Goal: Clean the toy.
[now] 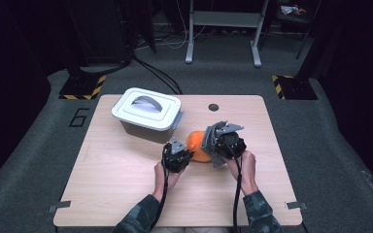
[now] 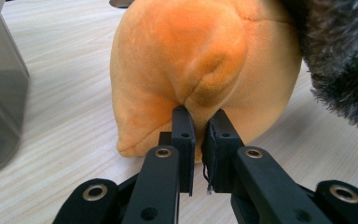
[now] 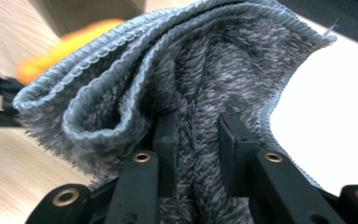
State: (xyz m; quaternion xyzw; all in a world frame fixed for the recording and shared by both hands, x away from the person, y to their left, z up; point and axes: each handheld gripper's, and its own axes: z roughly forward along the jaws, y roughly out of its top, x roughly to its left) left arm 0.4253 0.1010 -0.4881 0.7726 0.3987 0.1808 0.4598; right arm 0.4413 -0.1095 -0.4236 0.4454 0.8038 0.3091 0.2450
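Note:
An orange plush toy (image 1: 196,146) lies at the middle of the wooden table (image 1: 126,184). My left gripper (image 1: 188,154) comes at it from the left and is shut on a fold of its fabric; in the left gripper view the toy (image 2: 191,60) bulges just beyond the pinching jaws of that gripper (image 2: 200,116). My right gripper (image 1: 212,141) is shut on a grey fluffy cloth (image 1: 213,133), which it holds against the toy's right side. The bunched cloth (image 3: 191,70) rises between the jaws of the right gripper (image 3: 196,128), with a strip of orange toy (image 3: 60,46) behind it. The cloth's edge (image 2: 340,56) overhangs the toy.
A grey storage box with a white lid and grey handle (image 1: 148,110) stands at the table's back left, close behind the toy; its wall (image 2: 0,93) is at the left of the left gripper view. A small round hole (image 1: 213,107) marks the table's far edge.

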